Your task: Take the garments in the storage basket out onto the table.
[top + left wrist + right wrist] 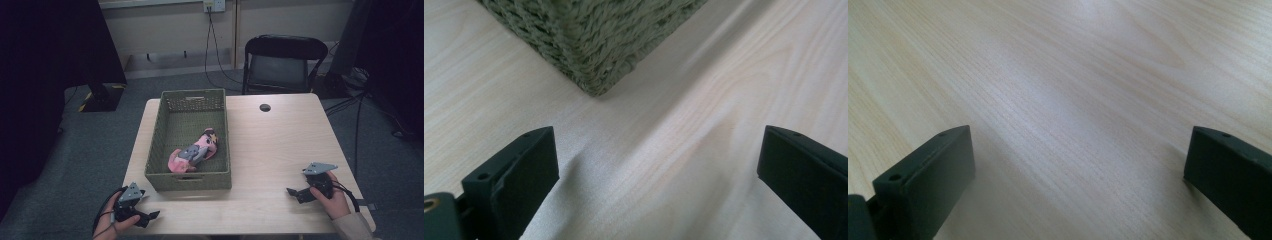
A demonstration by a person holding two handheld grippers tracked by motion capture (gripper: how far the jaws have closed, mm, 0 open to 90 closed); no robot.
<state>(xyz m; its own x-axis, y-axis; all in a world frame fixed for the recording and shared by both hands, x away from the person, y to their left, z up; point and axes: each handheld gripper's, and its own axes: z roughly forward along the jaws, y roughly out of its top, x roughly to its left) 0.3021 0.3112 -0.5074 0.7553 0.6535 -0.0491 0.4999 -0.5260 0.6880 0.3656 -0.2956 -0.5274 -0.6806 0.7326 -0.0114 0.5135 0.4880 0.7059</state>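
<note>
Both grippers wide apart at the near edge of the pale wooden table [280, 150].
Left gripper [145, 216] and right gripper [296, 194] hold nothing; the green woven basket [190, 181] sits near the left one, with bare tabletop between them.

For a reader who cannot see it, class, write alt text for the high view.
A green woven basket sits on a pale wooden table with a pink and grey soft toy lying inside it. At the near edge, the left gripper and right gripper rest open on the tabletop, one in each hand. A black folding chair stands behind the table.
</note>
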